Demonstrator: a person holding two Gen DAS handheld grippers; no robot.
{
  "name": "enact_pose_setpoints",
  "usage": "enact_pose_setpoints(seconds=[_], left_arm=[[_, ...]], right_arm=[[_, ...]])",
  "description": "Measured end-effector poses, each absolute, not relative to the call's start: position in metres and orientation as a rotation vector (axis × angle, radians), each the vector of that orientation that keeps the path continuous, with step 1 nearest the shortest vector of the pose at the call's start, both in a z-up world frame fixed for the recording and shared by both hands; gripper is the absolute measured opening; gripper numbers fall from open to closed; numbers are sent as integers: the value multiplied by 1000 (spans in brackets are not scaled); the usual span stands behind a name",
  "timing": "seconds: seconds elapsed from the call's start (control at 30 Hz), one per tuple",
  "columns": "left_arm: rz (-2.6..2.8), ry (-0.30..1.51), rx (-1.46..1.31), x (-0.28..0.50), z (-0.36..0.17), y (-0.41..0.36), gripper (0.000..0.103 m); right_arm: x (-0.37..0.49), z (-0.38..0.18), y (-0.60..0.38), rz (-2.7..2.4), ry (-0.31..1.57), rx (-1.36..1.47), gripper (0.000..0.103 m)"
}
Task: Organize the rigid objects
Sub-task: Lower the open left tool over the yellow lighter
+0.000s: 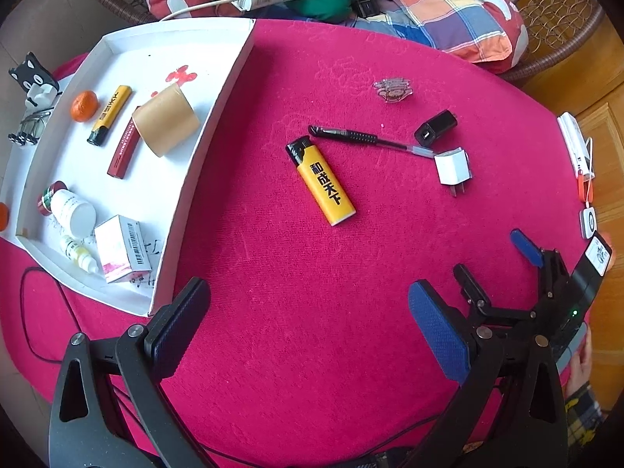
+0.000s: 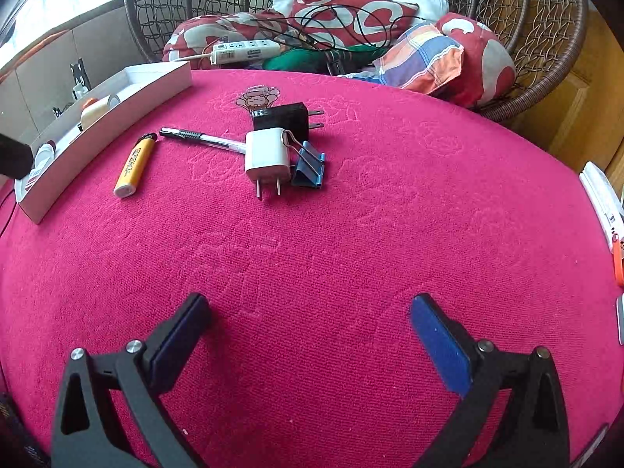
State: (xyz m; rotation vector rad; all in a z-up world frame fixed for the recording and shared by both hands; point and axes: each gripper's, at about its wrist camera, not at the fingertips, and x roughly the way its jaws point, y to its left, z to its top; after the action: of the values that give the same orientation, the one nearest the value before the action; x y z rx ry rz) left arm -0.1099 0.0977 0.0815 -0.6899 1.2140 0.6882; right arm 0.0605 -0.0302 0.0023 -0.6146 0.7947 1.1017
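Lying flat on the pink cloth (image 1: 312,312), the yellow lighter (image 1: 322,181) sits just right of the white tray (image 1: 202,148), with the pen (image 1: 362,138) near its black cap. It looks light, stiff and rather slick, so I would pinch it across its long flat sides at mid-body. The left gripper (image 1: 308,327) and right gripper (image 2: 308,335) both hover empty, jaws spread wide. Bare cloth lies before the lighter; the tray's raised wall must be cleared.

black claw (image 2: 308,327), blue pads (image 2: 440,347), silver screws, plaid sleeve (image 1: 583,409)
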Motion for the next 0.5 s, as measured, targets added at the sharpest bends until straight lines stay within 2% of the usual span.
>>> enact_pose_setpoints(seconds=[0.5], left_arm=[[708, 1202, -699, -116, 84, 98, 102]], right_arm=[[60, 2, -33, 1101, 791, -614, 103]])
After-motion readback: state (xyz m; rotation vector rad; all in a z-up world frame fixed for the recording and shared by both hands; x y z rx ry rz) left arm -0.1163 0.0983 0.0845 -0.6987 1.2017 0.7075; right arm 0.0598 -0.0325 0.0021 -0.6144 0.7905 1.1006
